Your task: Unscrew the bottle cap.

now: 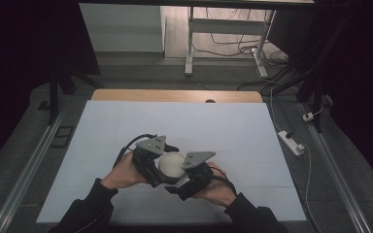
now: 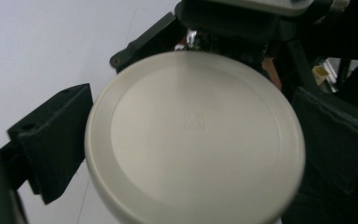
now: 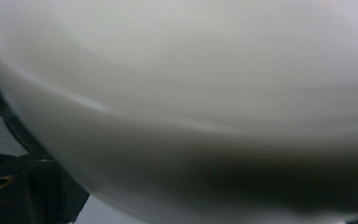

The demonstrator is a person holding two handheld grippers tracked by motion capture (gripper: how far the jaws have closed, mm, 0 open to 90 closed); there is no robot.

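A white round container (image 1: 171,164) is held above the white table sheet (image 1: 126,126), near its front middle. In the left gripper view its flat round face (image 2: 196,135), with a small embossed mark, sits between my two black jaws, which press its rim from both sides. My left gripper (image 1: 151,162) is shut on it from the left. My right gripper (image 1: 194,174) meets it from the right. In the right gripper view the container's blurred white wall (image 3: 191,93) looms very close, with one black finger (image 3: 9,186) against its lower left edge.
The white sheet covers a wooden table whose far edge (image 1: 175,95) shows bare. A power strip (image 1: 291,141) and cables lie on the floor to the right. A white desk frame (image 1: 223,34) stands beyond the table.
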